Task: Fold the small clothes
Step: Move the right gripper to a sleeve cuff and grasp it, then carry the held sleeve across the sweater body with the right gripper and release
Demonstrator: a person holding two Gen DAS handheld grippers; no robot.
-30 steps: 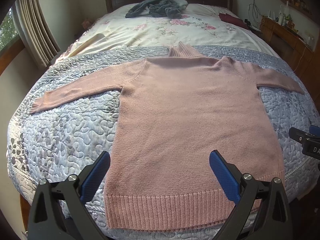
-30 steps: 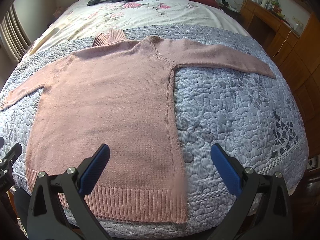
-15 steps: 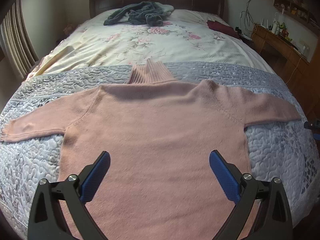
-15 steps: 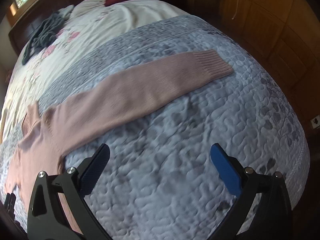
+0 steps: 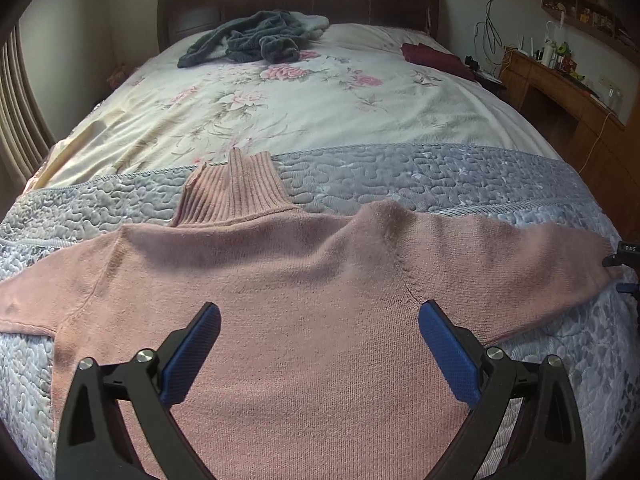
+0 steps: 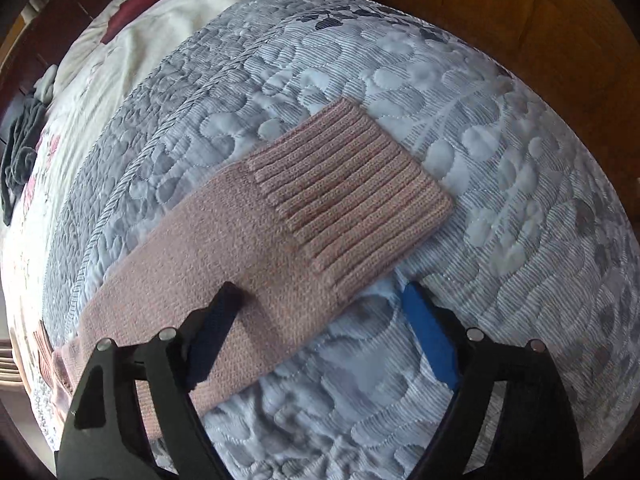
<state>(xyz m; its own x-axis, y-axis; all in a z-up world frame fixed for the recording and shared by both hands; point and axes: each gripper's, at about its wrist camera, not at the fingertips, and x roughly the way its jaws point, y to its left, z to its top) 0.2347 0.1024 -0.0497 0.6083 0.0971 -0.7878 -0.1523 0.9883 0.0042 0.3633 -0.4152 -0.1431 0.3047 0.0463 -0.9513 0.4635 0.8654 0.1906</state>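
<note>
While wide open, both claws empty over pink sweater (image 5: 304, 288); grey garment (image 5: 252, 40) beyond.

A grey-blue quilted bedspread with a pebbled stitch pattern (image 5: 420, 178) is spread across the near part of the bed, and a cream floral sheet (image 5: 288, 108) is seen beyond it. A crumpled dark grey fleece garment (image 5: 248, 42) is heaped near the dark wooden headboard (image 5: 296, 2). A folded maroon cloth (image 5: 434, 58) is laid at the sheet's right edge, beside a brown wooden desk (image 5: 560, 92).
</note>
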